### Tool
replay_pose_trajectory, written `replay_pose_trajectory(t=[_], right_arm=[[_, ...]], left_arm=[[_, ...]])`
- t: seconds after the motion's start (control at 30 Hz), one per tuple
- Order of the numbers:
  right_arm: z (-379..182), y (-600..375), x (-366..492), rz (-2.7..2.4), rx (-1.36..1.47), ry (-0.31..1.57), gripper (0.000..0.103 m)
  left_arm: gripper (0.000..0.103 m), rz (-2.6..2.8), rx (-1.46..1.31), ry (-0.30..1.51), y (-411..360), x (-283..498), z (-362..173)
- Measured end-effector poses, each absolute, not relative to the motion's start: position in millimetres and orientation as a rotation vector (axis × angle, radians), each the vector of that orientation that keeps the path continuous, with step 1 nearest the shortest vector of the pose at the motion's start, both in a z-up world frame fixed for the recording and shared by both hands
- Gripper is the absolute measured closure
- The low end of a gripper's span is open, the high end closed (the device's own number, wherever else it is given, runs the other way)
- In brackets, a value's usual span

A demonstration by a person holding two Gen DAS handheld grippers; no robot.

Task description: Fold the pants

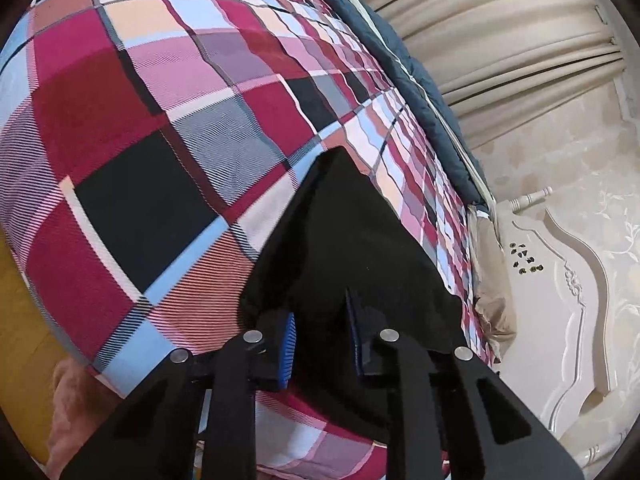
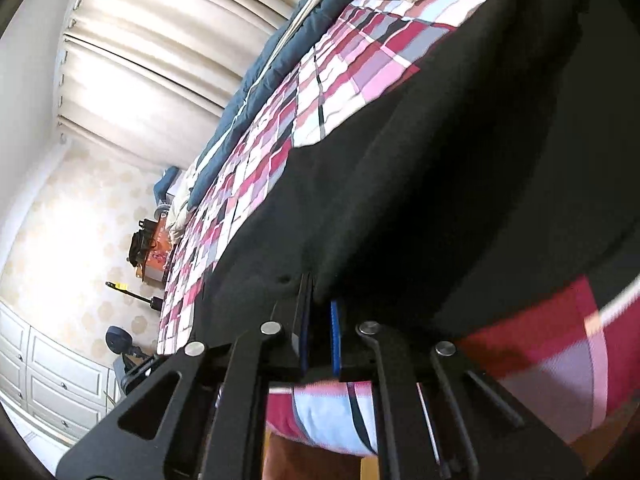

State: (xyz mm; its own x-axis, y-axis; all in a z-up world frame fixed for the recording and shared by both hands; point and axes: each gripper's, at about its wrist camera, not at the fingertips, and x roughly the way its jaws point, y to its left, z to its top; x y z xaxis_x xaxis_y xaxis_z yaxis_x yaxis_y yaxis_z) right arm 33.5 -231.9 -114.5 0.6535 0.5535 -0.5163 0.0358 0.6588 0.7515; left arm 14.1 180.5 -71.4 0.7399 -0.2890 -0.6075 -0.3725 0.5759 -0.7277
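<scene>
The black pants (image 1: 344, 248) lie on the plaid bedspread (image 1: 140, 128), stretching from the near edge toward one o'clock. The right gripper (image 2: 318, 312) is pinched tight on their hem. The left gripper (image 1: 320, 340) straddles the cloth — its blue pads (image 1: 289, 344) look narrowed, though whether they press I cannot tell. Two held corners would let the fabric lift evenly for a fold.

Daylight comes through the curtains (image 2: 152, 52), blown out to white glare in the right wrist view; the wall below them is washed out too. Left wrist view is evenly lit and sharp on the plaid bedspread (image 1: 168, 128). The black pants (image 2: 440, 184) show almost no detail. Bedspread near the right view's lower edge is motion-blurred. Strong fisheye bending, dark vignette corners.
</scene>
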Motion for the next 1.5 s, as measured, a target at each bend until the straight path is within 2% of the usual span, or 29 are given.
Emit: replay_pose_trajectory(t=[0.13,0.23,0.4,0.47,0.57,0.6,0.7,0.73,0.8,0.87,1.0,1.17,1.3,1.33,1.37,1.4,1.43,1.47,1.5], right_arm=[[-136.2,-234.2,32.9,0.329,0.816,0.854,0.096],[-136.5,-241.5,33.8,0.358,0.836,0.850,0.095],[-127.5,-265.3,24.0,0.370,0.840,0.857,0.080],[-118.8,-286.4,13.8,0.341,0.828,0.842,0.065],[-99.4,-339.9,2.9,0.241,0.795,0.782,0.060],[-94.1,-355.7,1.3,0.208,0.785,0.767,0.060],[-65.2,-434.2,4.5,0.067,0.787,0.690,0.057],[-54.8,-454.4,10.8,0.014,0.763,0.681,0.050],[-37.2,-481.8,24.9,-0.087,0.727,0.679,0.047],[-17.1,-507.5,53.7,-0.126,0.719,0.670,0.034],[4.2,-537.3,132.1,-0.227,0.663,0.692,0.029],[-9.6,-557.1,215.5,-0.369,0.607,0.807,0.028],[-33.9,-569.7,252.7,-0.482,0.566,0.899,0.030],[-41.4,-569.8,252.0,-0.500,0.560,0.915,0.040],[-48.1,-572.3,252.7,-0.509,0.563,0.938,0.060],[-53.1,-575.4,251.2,-0.501,0.581,0.954,0.070],[-56.3,-578.8,248.0,-0.478,0.609,0.957,0.085],[-54.9,-581.0,241.8,-0.454,0.630,0.944,0.095],[-51.3,-582.2,234.6,-0.432,0.645,0.922,0.096]], left_arm=[[0.081,0.050,-0.982,0.785,186.5,15.8,-84.8],[0.079,0.033,-0.898,0.789,182.1,14.3,-75.6],[0.077,0.028,-0.781,0.810,174.2,-3.8,-57.5],[0.077,0.031,-0.751,0.801,171.2,-10.7,-47.9],[0.077,0.036,-0.684,0.775,160.1,-12.9,-30.0],[0.074,0.028,-0.676,0.770,156.3,-11.0,-26.0],[0.056,-0.029,-0.663,0.753,136.0,0.9,-14.2],[0.055,-0.049,-0.656,0.748,129.1,5.5,-12.2],[0.053,-0.070,-0.628,0.758,110.3,20.7,-12.2],[0.050,-0.096,-0.623,0.788,92.1,39.6,-20.4],[0.043,-0.113,-0.670,0.856,74.9,59.1,-44.6],[0.040,-0.137,-0.756,0.842,81.1,56.4,-58.0],[0.039,-0.148,-0.784,0.840,82.7,55.6,-60.3],[0.037,-0.149,-0.783,0.838,82.1,55.8,-60.5],[0.036,-0.153,-0.780,0.834,80.7,55.8,-60.4],[0.033,-0.154,-0.774,0.832,78.3,57.0,-59.8],[0.032,-0.153,-0.760,0.831,75.9,58.0,-59.2],[0.032,-0.148,-0.739,0.833,72.9,58.7,-58.2],[0.031,-0.146,-0.728,0.834,71.4,58.8,-57.5]])
